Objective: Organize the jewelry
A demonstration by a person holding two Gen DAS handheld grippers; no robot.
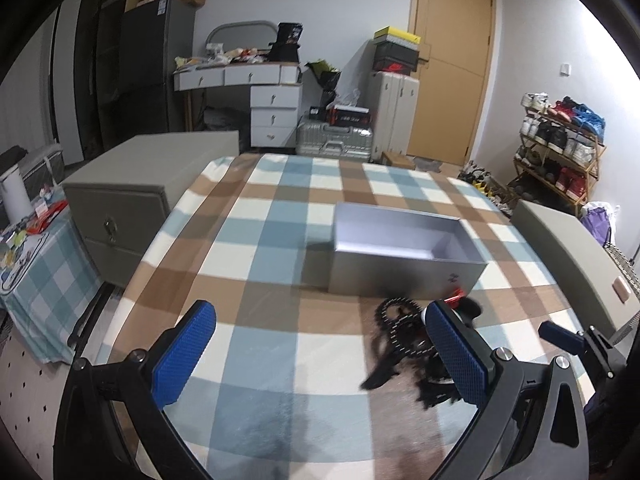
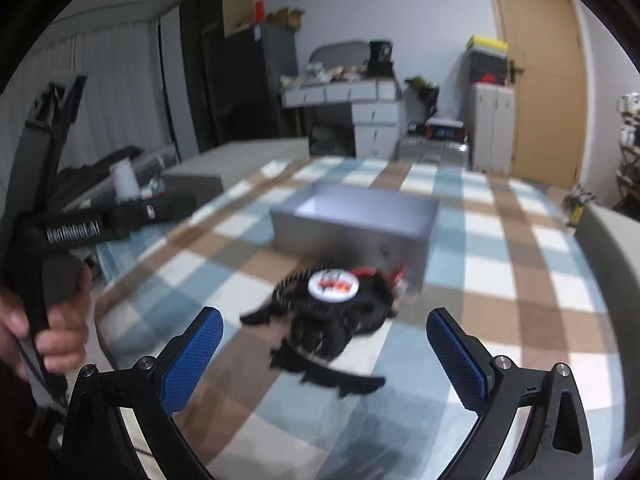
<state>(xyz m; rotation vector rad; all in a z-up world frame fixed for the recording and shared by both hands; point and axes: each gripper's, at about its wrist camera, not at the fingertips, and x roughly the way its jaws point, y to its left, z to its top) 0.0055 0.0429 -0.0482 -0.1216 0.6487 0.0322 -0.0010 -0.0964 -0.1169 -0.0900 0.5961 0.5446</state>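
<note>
Left tongs (image 1: 320, 356) spread wide and empty, right tongs (image 2: 324, 354) likewise spread, empty

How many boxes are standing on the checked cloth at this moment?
1. The open grey box stands on the checked cloth, just behind the pile of black jewelry. Its inside shows nothing, though the near wall hides part of its floor.

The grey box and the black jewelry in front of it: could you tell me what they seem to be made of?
The grey box looks like matte card or thin board: flat, straight walls, dull sheen, pale lining. The black jewelry seems a mix of beaded or studded chain and jagged fabric-like or plastic pieces, with a glossy white badge; blur leaves this uncertain.
</note>
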